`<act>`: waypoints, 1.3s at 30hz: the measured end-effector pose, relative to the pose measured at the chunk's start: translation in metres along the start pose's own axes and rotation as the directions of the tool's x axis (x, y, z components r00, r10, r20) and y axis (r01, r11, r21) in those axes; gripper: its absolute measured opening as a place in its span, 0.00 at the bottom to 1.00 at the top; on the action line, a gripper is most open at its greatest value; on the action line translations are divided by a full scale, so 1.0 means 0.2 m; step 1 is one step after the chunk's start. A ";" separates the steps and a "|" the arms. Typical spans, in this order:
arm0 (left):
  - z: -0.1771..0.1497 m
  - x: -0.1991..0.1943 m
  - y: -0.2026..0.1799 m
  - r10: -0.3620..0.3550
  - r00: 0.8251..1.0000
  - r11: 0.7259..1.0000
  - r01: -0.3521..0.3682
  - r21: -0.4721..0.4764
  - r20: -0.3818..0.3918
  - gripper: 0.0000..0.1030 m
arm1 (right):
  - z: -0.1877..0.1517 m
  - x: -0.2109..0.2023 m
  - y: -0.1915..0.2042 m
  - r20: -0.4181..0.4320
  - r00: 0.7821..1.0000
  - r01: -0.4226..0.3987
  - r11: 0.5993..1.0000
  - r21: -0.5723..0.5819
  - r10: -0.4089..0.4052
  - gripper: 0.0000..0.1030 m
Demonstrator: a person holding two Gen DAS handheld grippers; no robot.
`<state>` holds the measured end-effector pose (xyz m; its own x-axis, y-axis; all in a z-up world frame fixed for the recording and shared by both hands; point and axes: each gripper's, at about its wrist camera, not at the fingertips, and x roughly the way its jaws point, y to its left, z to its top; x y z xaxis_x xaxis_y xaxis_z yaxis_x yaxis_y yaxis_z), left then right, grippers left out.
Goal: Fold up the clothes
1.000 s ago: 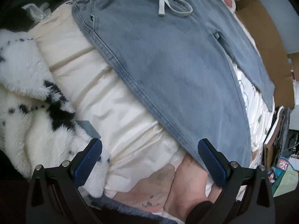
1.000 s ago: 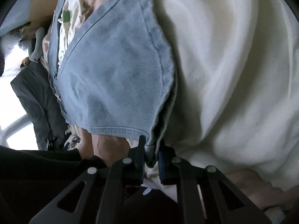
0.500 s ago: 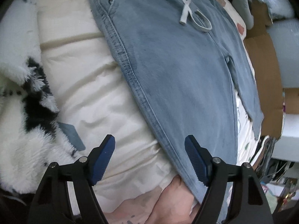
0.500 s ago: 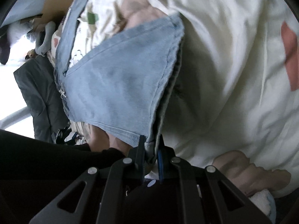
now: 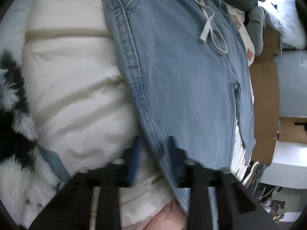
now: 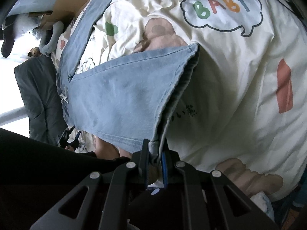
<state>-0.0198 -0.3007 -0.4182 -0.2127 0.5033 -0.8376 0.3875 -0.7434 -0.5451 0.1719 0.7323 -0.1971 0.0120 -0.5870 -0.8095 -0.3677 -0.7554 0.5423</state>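
The jeans lie spread on a cream quilt, waistband and white drawstring toward 12 o'clock in the left view. The left gripper is closing, its fingers straddling the side seam of one leg at 6 o'clock; blur hides whether the fingers already press the cloth. The right gripper has its fingers clamped on a hem corner of the other leg, which lifts off the quilt with the "BABY" print. A fluffy black-and-white blanket sits at 9 o'clock.
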 end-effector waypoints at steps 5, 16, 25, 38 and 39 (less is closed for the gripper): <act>0.05 0.03 0.02 -0.043 0.999 0.999 0.043 -0.031 0.010 0.18 | 0.00 0.01 0.05 -0.001 1.000 0.029 1.000 -0.005 -0.029 0.09; 0.12 0.08 0.04 -0.079 0.997 0.993 0.077 -0.086 -0.014 0.18 | 0.00 -0.01 0.07 0.011 0.999 0.035 0.999 0.000 -0.035 0.09; 0.15 0.02 -0.05 -0.113 0.993 0.993 0.113 -0.034 -0.014 0.05 | 0.01 -0.06 0.10 0.038 0.999 0.025 1.000 0.000 -0.025 0.09; 0.21 -0.20 -0.25 -0.135 0.991 0.990 0.135 0.031 0.002 0.04 | 0.10 -0.24 0.18 0.132 0.990 -0.037 0.999 -0.024 0.040 0.09; 0.21 -0.21 -0.28 -0.140 0.990 0.990 0.140 0.035 0.003 0.04 | 0.11 -0.26 0.19 0.138 0.989 -0.041 0.999 -0.029 0.045 0.09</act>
<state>-0.0710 -0.2985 -0.3548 -0.2679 0.6010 -0.7530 0.3220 -0.6808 -0.6579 0.1361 0.7408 -0.1400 -0.1331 -0.5742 -0.8078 -0.3403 -0.7390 0.5814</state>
